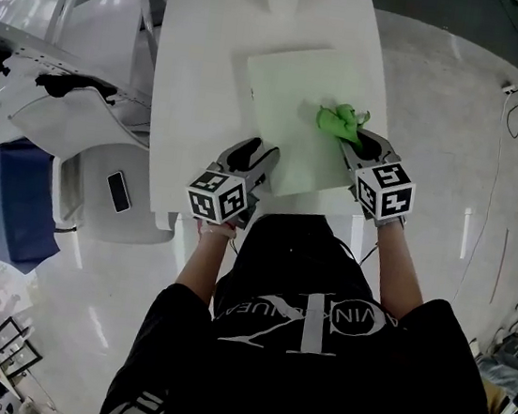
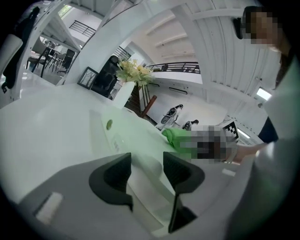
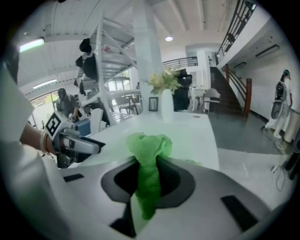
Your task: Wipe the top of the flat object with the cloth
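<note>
A pale green flat board lies on the white table. My right gripper is shut on a bright green cloth, which bunches out past the jaws onto the board's right side. In the right gripper view the cloth fills the gap of that gripper. My left gripper sits at the board's near left corner. In the left gripper view this gripper has its jaws apart, with the board's edge showing between them.
A white vase of flowers and a small picture frame stand at the table's far end. White chairs crowd the left side, one with a phone on its seat. The table's right edge drops to the floor.
</note>
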Demonstrator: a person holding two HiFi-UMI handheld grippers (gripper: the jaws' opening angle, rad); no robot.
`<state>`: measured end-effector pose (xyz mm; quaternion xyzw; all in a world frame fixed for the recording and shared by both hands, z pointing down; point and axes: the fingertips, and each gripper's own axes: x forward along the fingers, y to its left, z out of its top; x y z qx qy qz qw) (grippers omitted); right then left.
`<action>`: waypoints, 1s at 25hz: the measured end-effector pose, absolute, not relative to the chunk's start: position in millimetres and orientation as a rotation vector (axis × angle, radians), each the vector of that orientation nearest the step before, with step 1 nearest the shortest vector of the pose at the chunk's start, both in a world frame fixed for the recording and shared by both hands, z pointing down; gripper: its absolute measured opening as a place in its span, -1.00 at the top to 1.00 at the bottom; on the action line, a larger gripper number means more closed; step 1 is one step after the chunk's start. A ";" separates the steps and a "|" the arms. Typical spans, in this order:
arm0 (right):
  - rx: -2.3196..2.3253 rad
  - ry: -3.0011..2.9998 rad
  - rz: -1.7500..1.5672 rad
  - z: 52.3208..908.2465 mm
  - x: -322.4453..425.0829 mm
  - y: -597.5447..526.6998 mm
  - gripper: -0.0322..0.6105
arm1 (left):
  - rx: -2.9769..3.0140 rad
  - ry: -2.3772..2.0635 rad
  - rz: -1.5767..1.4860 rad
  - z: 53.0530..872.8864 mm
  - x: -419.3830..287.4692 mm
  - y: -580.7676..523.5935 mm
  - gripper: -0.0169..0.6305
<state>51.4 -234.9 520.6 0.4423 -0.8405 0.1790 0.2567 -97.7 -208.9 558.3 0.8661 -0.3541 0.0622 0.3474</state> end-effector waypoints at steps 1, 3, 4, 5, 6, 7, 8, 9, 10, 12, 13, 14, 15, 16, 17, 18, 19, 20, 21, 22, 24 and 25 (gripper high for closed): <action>1.150 -2.299 0.458 520.5 39.6 -227.9 0.71 | 2.254 -0.899 0.160 556.8 -94.8 -204.5 0.28; 1.044 -2.318 0.397 521.9 15.9 -216.5 0.71 | 2.257 -0.868 0.165 555.6 -91.9 -194.9 0.28; 0.991 -2.326 0.373 522.7 3.5 -212.4 0.71 | 2.258 -0.862 0.173 555.6 -92.6 -190.5 0.28; 0.937 -2.339 0.353 523.1 -9.5 -208.8 0.71 | 2.258 -0.861 0.181 556.0 -94.4 -186.1 0.27; 0.881 -2.354 0.336 523.2 -22.2 -205.1 0.71 | 2.256 -0.862 0.187 556.4 -96.7 -181.4 0.27; 0.824 -2.368 0.318 523.2 -34.0 -200.8 0.71 | 2.251 -0.864 0.192 556.8 -98.9 -176.2 0.27; 0.765 -2.377 0.301 523.3 -44.7 -196.1 0.71 | 2.245 -0.866 0.196 557.1 -101.0 -170.8 0.27; 0.707 -2.382 0.287 523.7 -54.5 -191.6 0.71 | 2.239 -0.868 0.199 557.2 -103.0 -165.7 0.27; 0.652 -2.385 0.274 524.2 -63.9 -187.7 0.71 | 2.232 -0.871 0.201 557.0 -105.0 -161.2 0.27; 0.560 -2.391 0.250 525.2 -81.0 -181.7 0.71 | 2.215 -0.881 0.201 556.2 -108.6 -153.0 0.27; 0.522 -2.395 0.237 525.5 -88.2 -178.8 0.71 | 2.204 -0.886 0.200 556.3 -109.6 -148.8 0.27; 0.487 -2.400 0.227 525.8 -94.1 -175.6 0.71 | 2.192 -0.891 0.199 557.1 -109.7 -144.5 0.27; 0.454 -2.404 0.219 525.9 -98.8 -172.0 0.71 | 2.178 -0.898 0.196 558.5 -109.0 -140.2 0.27; 0.421 -2.406 0.211 526.0 -102.5 -167.8 0.71 | 2.165 -0.908 0.191 559.9 -107.8 -136.0 0.27; 0.388 -2.404 0.195 526.1 -105.3 -163.3 0.71 | 2.154 -0.920 0.184 561.2 -106.6 -132.1 0.27; 0.356 -2.396 0.164 526.4 -107.3 -158.8 0.71 | 2.143 -0.933 0.174 562.5 -105.6 -128.6 0.27; 0.326 -2.382 0.119 527.4 -108.5 -154.9 0.71 | 2.132 -0.949 0.165 563.7 -105.3 -126.2 0.27; 0.302 -2.361 0.065 529.2 -109.1 -151.8 0.71 | 2.122 -0.966 0.158 564.9 -105.5 -124.9 0.27; 0.286 -2.338 0.010 532.1 -109.4 -149.5 0.71 | 2.113 -0.982 0.152 565.8 -105.6 -124.2 0.27; 0.277 -2.317 -0.040 535.6 -109.5 -147.8 0.71 | 2.105 -0.994 0.151 566.1 -104.8 -123.4 0.27; 0.274 -2.297 -0.085 542.0 -110.5 -145.5 0.71 | 2.099 -1.013 0.161 565.4 -101.0 -120.0 0.27; 0.275 -2.303 -0.079 543.4 -111.6 -145.1 0.71 | 2.097 -1.028 0.171 565.0 -99.9 -118.7 0.27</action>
